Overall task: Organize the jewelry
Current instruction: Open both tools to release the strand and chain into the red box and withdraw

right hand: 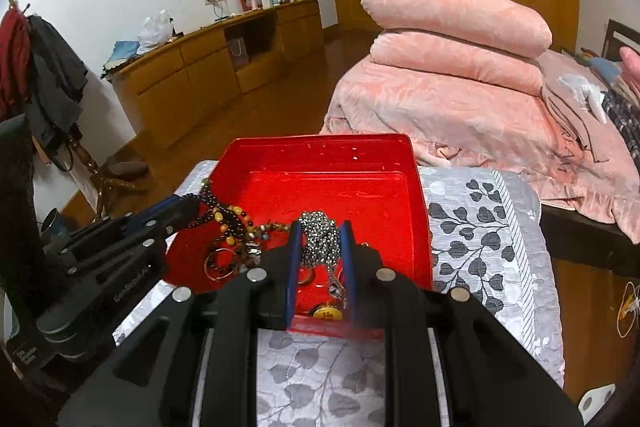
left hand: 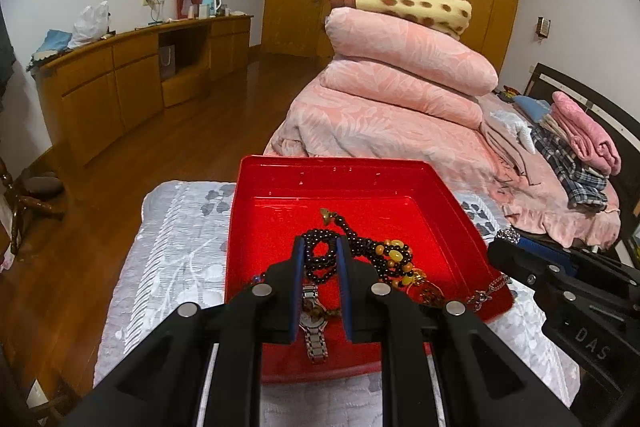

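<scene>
A red tray (left hand: pixel 340 163) (right hand: pixel 320 143) lies on a grey leaf-patterned cloth (left hand: pixel 176 247) (right hand: pixel 476 227). My left gripper (left hand: pixel 320 245) (right hand: pixel 188 207) is shut on a dark bead necklace (left hand: pixel 320 259) with amber beads (left hand: pixel 394 255), holding it just over the tray's left part. A metal wristwatch (left hand: pixel 314 323) lies under it. My right gripper (right hand: pixel 321 231) (left hand: pixel 500 247) is shut on a sparkly silver chain (right hand: pixel 320 239) bunched between its pads above the tray's right side. Gold pendants (right hand: pixel 326 315) (left hand: pixel 424 287) and rings (right hand: pixel 218 265) lie in the tray.
Behind the tray a stack of folded pink quilts (left hand: pixel 404 67) (right hand: pixel 452 39) sits on the bed, with folded clothes (left hand: pixel 580 147) to the right. A long wooden cabinet (left hand: pixel 132 75) lines the far wall. A coat stand (right hand: pixel 44 79) is at the left.
</scene>
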Demonstrator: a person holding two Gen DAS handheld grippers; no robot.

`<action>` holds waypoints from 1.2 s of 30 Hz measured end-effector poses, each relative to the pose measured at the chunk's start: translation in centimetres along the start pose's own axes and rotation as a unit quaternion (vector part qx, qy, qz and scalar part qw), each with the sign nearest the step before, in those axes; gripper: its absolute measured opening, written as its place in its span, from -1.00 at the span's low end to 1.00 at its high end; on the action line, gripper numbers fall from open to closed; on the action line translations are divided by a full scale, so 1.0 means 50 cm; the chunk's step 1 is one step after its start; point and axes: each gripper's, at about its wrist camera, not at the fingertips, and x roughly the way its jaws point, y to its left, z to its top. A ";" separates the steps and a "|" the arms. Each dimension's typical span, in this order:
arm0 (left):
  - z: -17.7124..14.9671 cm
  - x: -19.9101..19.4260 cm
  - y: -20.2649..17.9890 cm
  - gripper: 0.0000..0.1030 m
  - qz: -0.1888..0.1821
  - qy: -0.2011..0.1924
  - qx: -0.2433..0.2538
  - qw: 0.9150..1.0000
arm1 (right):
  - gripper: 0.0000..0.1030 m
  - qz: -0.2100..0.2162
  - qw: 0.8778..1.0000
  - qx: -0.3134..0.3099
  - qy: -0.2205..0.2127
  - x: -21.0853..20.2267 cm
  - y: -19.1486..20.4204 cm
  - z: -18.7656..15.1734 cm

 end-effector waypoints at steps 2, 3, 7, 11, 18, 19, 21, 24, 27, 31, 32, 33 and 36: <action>0.001 0.013 0.001 -0.67 -0.001 0.005 0.001 1.000 | -0.65 -0.002 1.000 0.003 0.006 0.014 -0.006 -0.003; 0.000 0.023 0.001 -0.60 0.000 0.011 0.002 1.000 | -0.62 -0.006 1.000 0.006 0.011 0.024 -0.010 -0.006; -0.008 0.041 0.000 0.07 0.009 0.018 0.009 1.000 | -0.20 -0.028 1.000 0.009 0.010 0.039 -0.023 -0.016; -0.014 0.035 0.002 0.15 0.016 0.012 0.012 1.000 | -0.10 -0.045 0.999 0.003 -0.001 0.027 -0.028 -0.029; -0.026 0.001 0.021 0.39 0.017 -0.004 0.006 1.000 | 0.21 -0.058 0.998 0.002 -0.012 0.006 -0.041 -0.052; -0.030 -0.005 0.023 0.41 0.017 -0.005 0.004 1.000 | 0.25 -0.057 0.998 0.002 -0.013 0.003 -0.040 -0.054; -0.037 -0.016 0.026 0.49 0.018 -0.010 0.003 1.000 | 0.31 -0.057 0.998 0.001 -0.015 -0.005 -0.037 -0.058; -0.049 -0.037 0.027 0.61 0.022 -0.021 0.005 1.000 | 0.51 -0.055 0.998 -0.003 -0.022 -0.019 -0.033 -0.067; -0.064 -0.060 0.025 0.75 0.030 -0.031 0.008 0.999 | 0.74 -0.056 0.998 -0.005 -0.033 -0.040 -0.027 -0.079; -0.087 -0.094 0.030 0.85 0.034 -0.048 0.000 0.998 | 0.85 -0.049 0.998 0.001 -0.046 -0.072 -0.026 -0.099; -0.096 -0.104 0.033 0.86 0.030 -0.053 -0.004 0.998 | 0.86 -0.049 0.998 0.002 -0.050 -0.082 -0.025 -0.107; -0.100 -0.111 0.035 0.87 0.027 -0.056 -0.005 0.998 | 0.86 -0.048 0.997 0.001 -0.053 -0.089 -0.023 -0.112; -0.114 -0.133 0.035 0.88 0.022 -0.061 0.002 0.998 | 0.89 -0.049 0.997 -0.001 -0.061 -0.112 -0.018 -0.133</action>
